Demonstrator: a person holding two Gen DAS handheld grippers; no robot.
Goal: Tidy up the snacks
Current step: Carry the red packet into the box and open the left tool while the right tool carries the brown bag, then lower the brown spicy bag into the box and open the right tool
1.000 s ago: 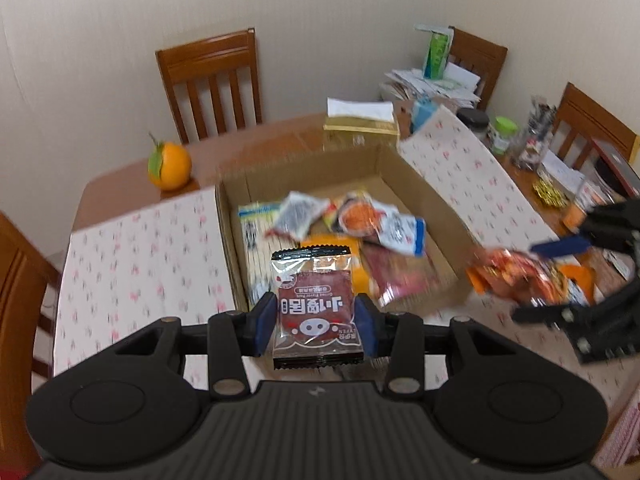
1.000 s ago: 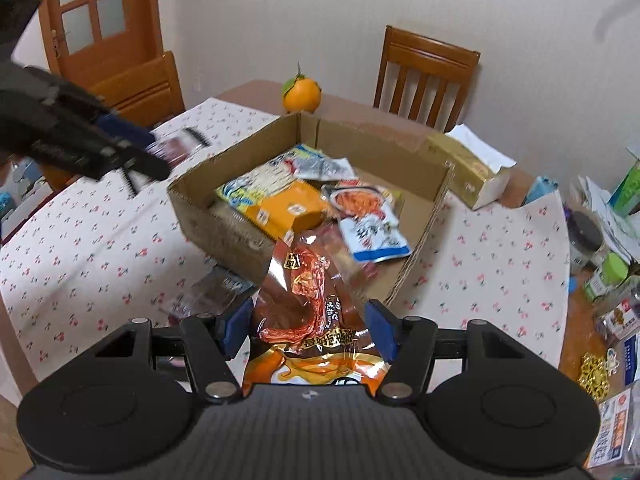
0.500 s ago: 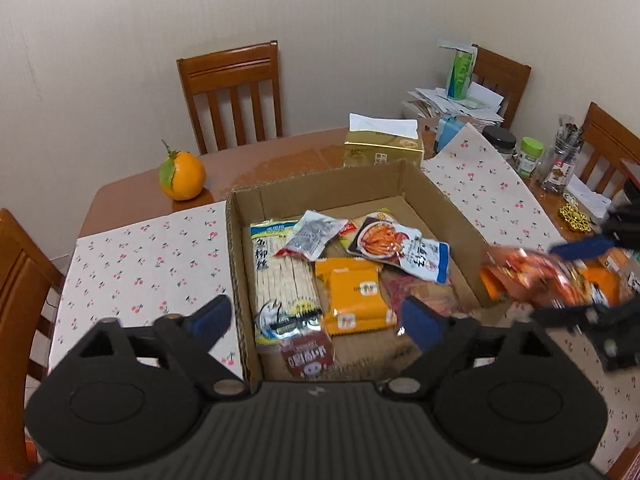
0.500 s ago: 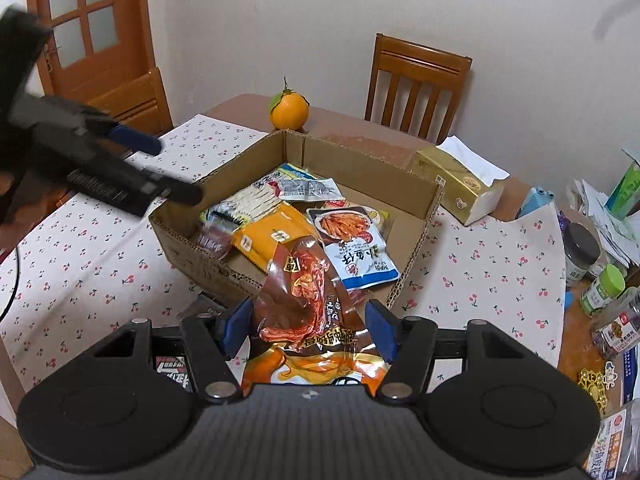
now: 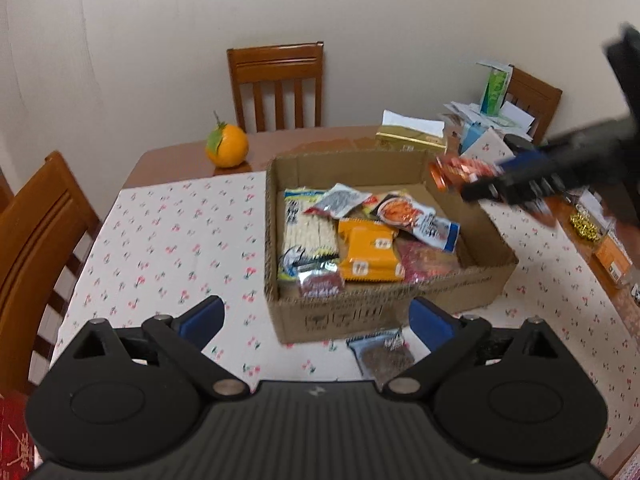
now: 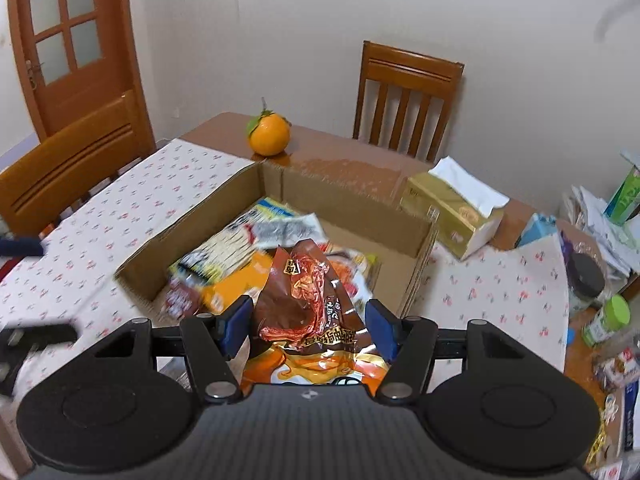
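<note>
My right hand-held gripper (image 6: 310, 330) holds a brown-and-orange foil snack bag (image 6: 308, 300) by its lower part, the blue pads pinching its sides, with the bag's top rising ahead of the fingers over the near edge of the cardboard box (image 6: 352, 210). In the left wrist view the same bag (image 5: 460, 168) hangs above the box's far right corner. My left hand-held gripper (image 5: 316, 320) stands wide and carries nothing; a small dark packet (image 5: 382, 354) lies on the desk (image 5: 168, 240) between its fingers, just short of the box wall. I judge the foil bag light, crinkly and slippery, its contents likely crushable, so a grip near a sealed edge suits it better than squeezing the middle. The dark packet looks flat and thin; I would take it across its narrow width.
</note>
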